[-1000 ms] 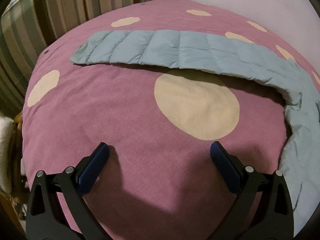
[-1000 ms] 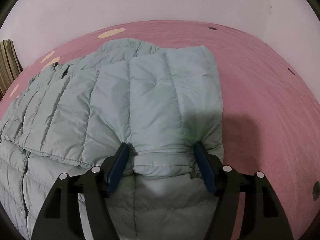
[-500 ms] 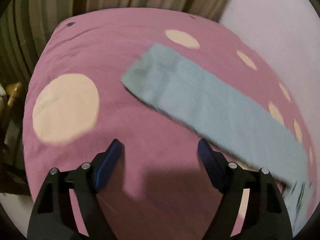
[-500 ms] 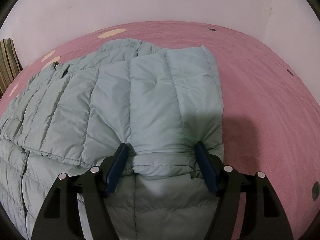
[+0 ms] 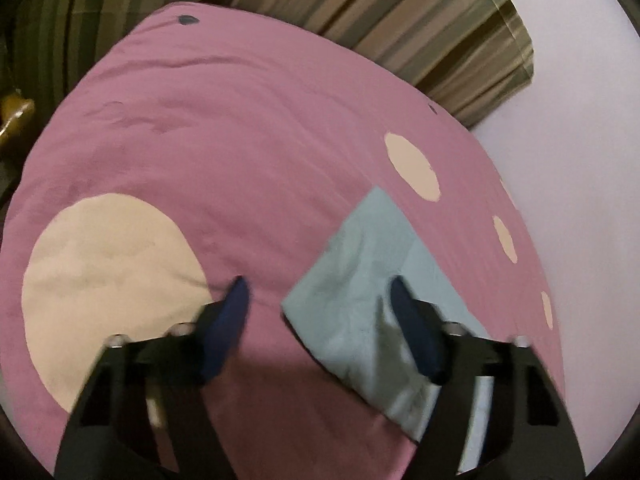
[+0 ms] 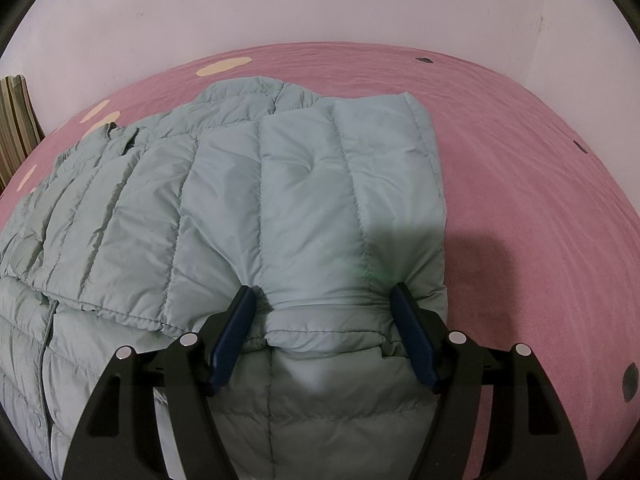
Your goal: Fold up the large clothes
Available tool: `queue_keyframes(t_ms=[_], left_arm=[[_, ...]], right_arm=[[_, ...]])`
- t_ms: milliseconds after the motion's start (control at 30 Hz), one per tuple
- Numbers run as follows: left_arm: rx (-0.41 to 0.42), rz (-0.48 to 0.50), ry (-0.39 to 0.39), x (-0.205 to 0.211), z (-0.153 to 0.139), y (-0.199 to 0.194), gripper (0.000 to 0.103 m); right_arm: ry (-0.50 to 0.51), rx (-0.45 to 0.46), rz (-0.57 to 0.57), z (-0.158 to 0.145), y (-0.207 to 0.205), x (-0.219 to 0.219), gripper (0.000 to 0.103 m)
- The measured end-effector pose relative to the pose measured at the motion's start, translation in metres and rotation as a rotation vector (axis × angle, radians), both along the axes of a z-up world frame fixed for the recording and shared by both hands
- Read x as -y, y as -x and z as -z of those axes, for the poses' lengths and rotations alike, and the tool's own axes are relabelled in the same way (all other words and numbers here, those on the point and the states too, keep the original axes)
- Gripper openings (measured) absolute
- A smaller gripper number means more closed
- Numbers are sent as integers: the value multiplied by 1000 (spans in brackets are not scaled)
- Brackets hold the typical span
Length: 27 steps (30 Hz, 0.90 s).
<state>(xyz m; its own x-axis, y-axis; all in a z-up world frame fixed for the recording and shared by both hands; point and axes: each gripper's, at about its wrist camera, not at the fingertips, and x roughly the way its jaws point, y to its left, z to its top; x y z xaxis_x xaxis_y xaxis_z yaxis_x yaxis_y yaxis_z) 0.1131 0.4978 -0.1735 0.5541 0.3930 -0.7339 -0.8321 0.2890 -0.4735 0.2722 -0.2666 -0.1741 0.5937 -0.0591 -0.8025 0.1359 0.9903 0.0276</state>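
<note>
**Inspector A:** Pink bedspread with cream dots [image 5: 248,160] covers the bed in both wrist views; a pale wall [image 6: 280,8] stands behind it and a striped curtain in green and brown [image 5: 440,28] hangs at the far edge in the left view. Where is the garment?

**Inspector B:** One pale blue-grey quilted puffer jacket [image 6: 240,208] lies flat on the bedspread. In the right view its near panel is folded over the body, the fold edge running across just ahead of the fingers. In the left view only a sleeve end [image 5: 360,280] shows, a flat blue-grey strip with a square cuff reaching toward the cream dots. That picture is blurred.

**Inspector A:** State of the left hand-held gripper [image 5: 316,292]?

**Inspector B:** Jaws are closing, at about a middling gap. Part of the sleeve end lies between them, nearer the right-hand blue pad [image 5: 412,320]; the other pad sits over bare bedspread. I see no pad pressing on the cloth.

**Inspector A:** And the right hand-held gripper [image 6: 322,300]?

**Inspector B:** Jaws stand fairly wide, pushed down into the jacket. A puffed bulge of folded fabric fills the gap, and both blue pads [image 6: 236,320] touch its sides, creasing it. Its shadow falls on the jacket and the bedspread to the right.
</note>
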Motion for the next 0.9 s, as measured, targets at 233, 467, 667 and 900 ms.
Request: queue_keyframes(t_ms=[233,467,667,900], left_arm=[[34,43,-6,3,3,0,5],[20,179,-165,53,-38,-34,4],[74,393,-225,134,-72,-82,4],[110,675,-231,261,-87,-145,4]], right_arm=[[0,1,0,0,0,0,70],[1,1,1,0,1,-1,70],[-1,2,2,0,1,-1,70],[-7,4,3,-2,0,-2,70]])
